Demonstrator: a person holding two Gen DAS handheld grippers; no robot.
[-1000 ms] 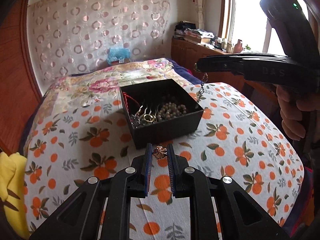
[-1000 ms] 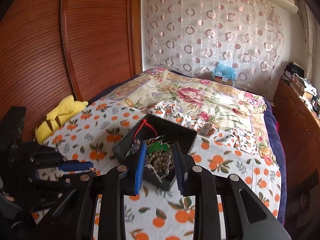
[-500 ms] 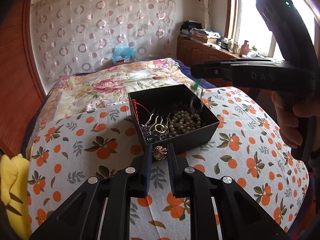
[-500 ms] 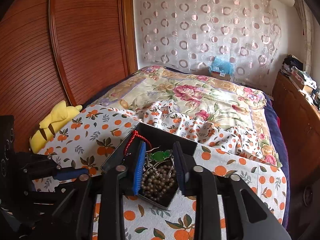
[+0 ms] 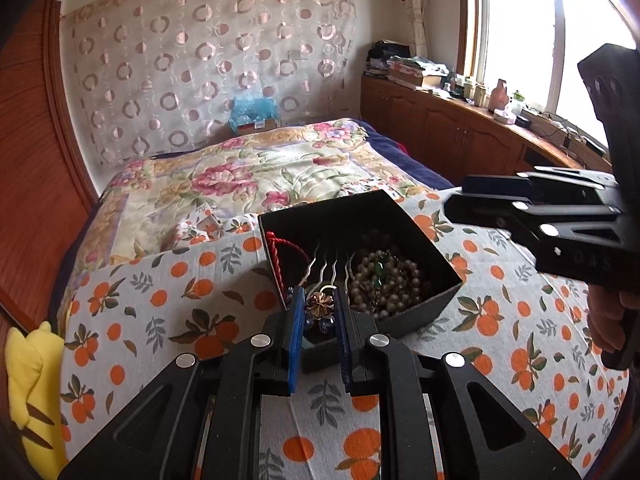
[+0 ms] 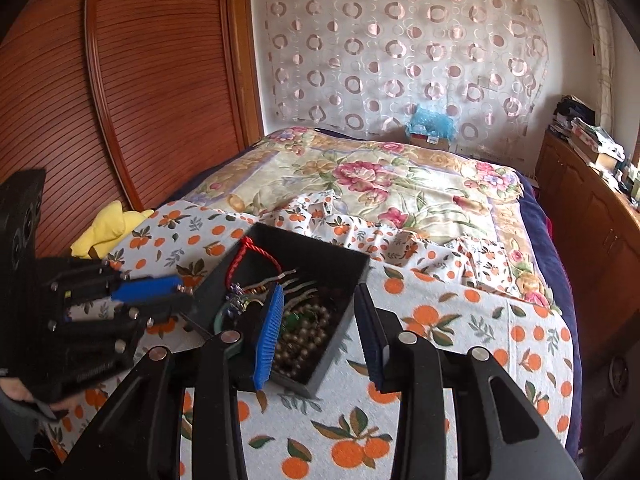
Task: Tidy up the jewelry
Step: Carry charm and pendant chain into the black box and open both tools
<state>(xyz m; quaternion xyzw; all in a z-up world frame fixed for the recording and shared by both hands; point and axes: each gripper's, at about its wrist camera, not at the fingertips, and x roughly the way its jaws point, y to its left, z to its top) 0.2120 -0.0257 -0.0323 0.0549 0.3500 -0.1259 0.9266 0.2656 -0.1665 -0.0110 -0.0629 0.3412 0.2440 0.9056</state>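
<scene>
From the left wrist, the left tongs [image 5: 318, 308] pinch a gold flower brooch [image 5: 319, 306] at the near rim of the black jewelry box [image 5: 416, 316] on the bed [image 5: 160, 300]. From the right wrist, the right tongs [image 6: 320, 312] stand parted and empty, straddling the box's right wall above the pearl beads [image 6: 298, 344].

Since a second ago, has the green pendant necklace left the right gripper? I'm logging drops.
Yes. It hung between the fingers; now the green pendant necklace lies on beads inside the black box, right gripper empty.

Daylight from the window [image 5: 516, 28], blown out white in left wrist view. Bed [image 6: 400, 184] evenly lit, soft shadows only. Heavy fisheye bending plus dark vignette at corners. Both views sharp, no motion blur.
</scene>
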